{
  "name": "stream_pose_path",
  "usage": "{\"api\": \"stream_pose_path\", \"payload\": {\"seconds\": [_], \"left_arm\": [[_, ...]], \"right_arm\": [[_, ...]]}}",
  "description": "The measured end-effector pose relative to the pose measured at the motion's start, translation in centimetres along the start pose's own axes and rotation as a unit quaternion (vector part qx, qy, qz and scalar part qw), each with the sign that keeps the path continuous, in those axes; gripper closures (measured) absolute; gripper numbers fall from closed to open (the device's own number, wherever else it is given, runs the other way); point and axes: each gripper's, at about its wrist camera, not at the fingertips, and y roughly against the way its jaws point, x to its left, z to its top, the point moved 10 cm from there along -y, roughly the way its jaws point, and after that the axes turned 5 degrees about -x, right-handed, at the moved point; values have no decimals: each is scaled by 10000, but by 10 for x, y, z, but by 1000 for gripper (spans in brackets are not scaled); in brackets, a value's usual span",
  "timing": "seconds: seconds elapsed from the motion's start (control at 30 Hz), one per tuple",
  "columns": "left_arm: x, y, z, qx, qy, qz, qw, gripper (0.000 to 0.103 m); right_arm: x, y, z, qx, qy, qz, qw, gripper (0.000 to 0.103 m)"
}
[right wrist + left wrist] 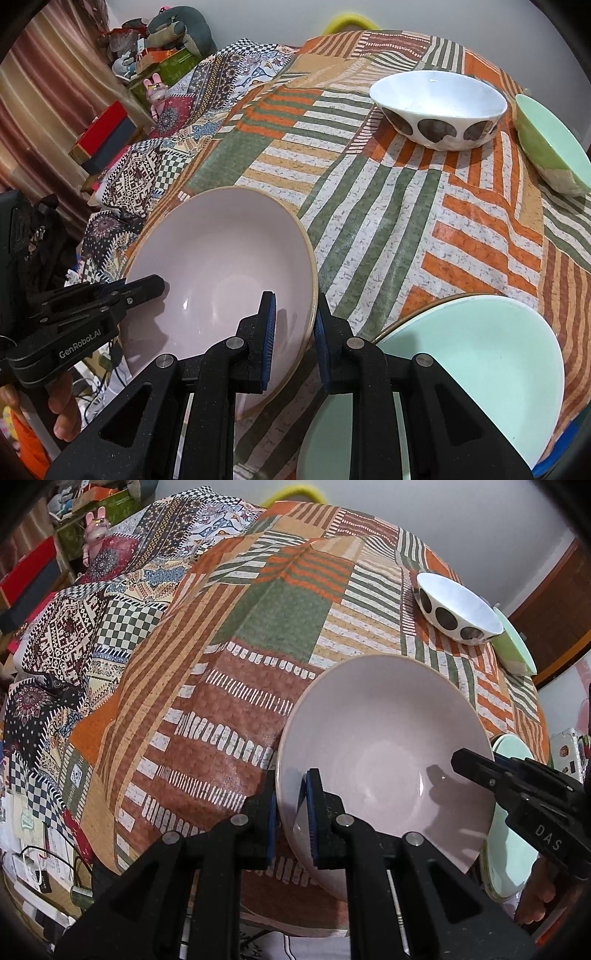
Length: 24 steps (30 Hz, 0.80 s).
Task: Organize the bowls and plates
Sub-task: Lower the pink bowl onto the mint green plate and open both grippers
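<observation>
A large pale pink bowl (384, 746) is held tilted above the patchwork table. My left gripper (291, 816) is shut on its near left rim. My right gripper (293, 343) is shut on the opposite rim of the pink bowl (221, 266). The right gripper also shows in the left wrist view (480, 768) and the left gripper in the right wrist view (144, 288). A mint green plate (480, 369) lies on the table to the right of the pink bowl. A white bowl with brown spots (439, 110) and a green bowl (550, 144) stand at the far right.
The table (369, 206) is covered with a striped orange, green and brown cloth. Beyond its left edge lies patterned bedding (74, 646) and shelves with boxes and toys (147, 74). Cables and papers (44, 867) lie on the floor at the lower left.
</observation>
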Motion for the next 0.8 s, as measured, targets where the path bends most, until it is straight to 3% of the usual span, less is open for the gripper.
{"api": "stream_pose_path", "payload": {"seconds": [0.2, 0.3, 0.37, 0.57, 0.8], "left_arm": [[2, 3, -1, -11, -4, 113, 9999, 88], [4, 14, 3, -165, -142, 349, 9992, 82], [6, 22, 8, -293, -146, 395, 9987, 72], [-5, 53, 25, -685, -206, 324, 9969, 66], [-42, 89, 53, -1246, -501, 107, 9909, 59]], "right_arm": [[0, 4, 0, -51, 26, 34, 10000, 82], [-1, 15, 5, -250, 97, -35, 9996, 71], [-3, 23, 8, -379, 121, -82, 9992, 63], [-13, 48, 17, -684, 29, -103, 9976, 59], [-28, 88, 33, -1236, -17, -253, 9920, 49]]}}
